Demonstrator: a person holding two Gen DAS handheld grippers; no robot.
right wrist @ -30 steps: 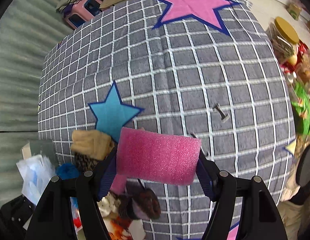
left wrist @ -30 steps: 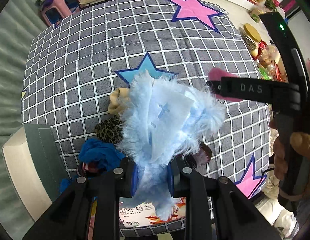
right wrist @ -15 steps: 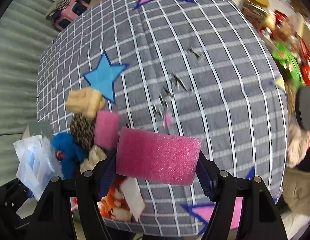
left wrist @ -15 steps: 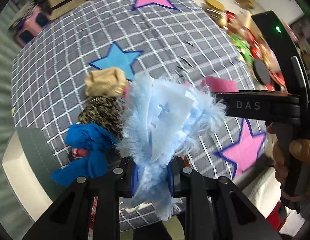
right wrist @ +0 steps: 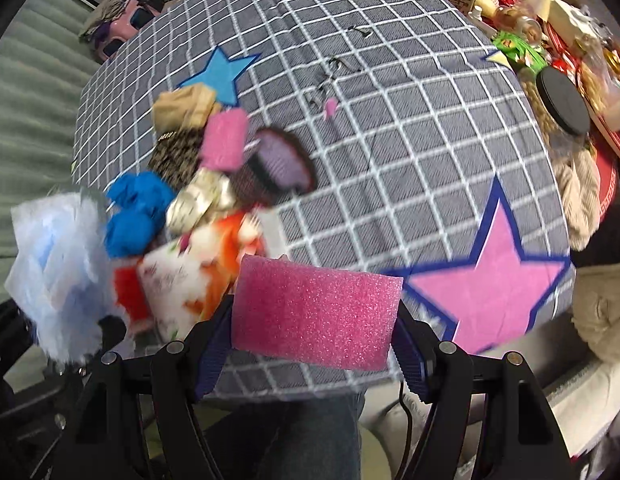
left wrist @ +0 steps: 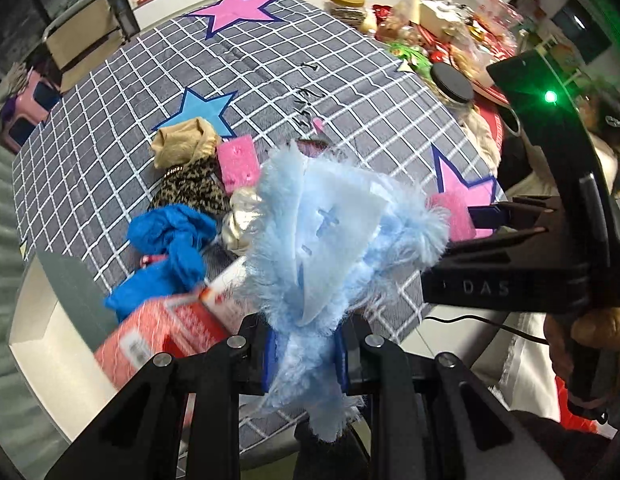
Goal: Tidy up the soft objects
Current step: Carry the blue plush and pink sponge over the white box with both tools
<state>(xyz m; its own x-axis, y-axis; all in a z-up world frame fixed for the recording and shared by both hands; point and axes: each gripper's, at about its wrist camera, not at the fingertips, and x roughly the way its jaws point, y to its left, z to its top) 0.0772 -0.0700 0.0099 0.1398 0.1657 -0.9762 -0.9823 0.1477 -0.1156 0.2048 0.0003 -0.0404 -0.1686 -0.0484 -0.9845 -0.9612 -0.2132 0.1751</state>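
My left gripper [left wrist: 305, 354] is shut on a fluffy light-blue cloth [left wrist: 330, 236], held above the near edge of the checked table [left wrist: 350, 80]. My right gripper [right wrist: 312, 350] is shut on a pink sponge [right wrist: 316, 314], also held above the near edge; that sponge [left wrist: 456, 216] shows in the left wrist view too. On the table lies a pile: a tan cloth [left wrist: 183, 142], a leopard-print cloth [left wrist: 189, 194], a second pink sponge [left wrist: 237, 162], a blue cloth [left wrist: 169, 248] and a silvery bundle [left wrist: 239, 220]. The fluffy cloth [right wrist: 57, 264] appears at the left of the right wrist view.
A red and white printed box [left wrist: 165, 332] lies at the table's near edge beside the pile. A dark purple-lined item [right wrist: 279, 166] lies next to the pile. Jars, packets and clutter [left wrist: 442, 48] crowd the right side. A grey-green box [left wrist: 53, 304] stands at the left.
Both grippers have swung across the table toward its near edge and risen a little, with their loads still held. The pile now sits farther from them, and the left gripper has rolled.
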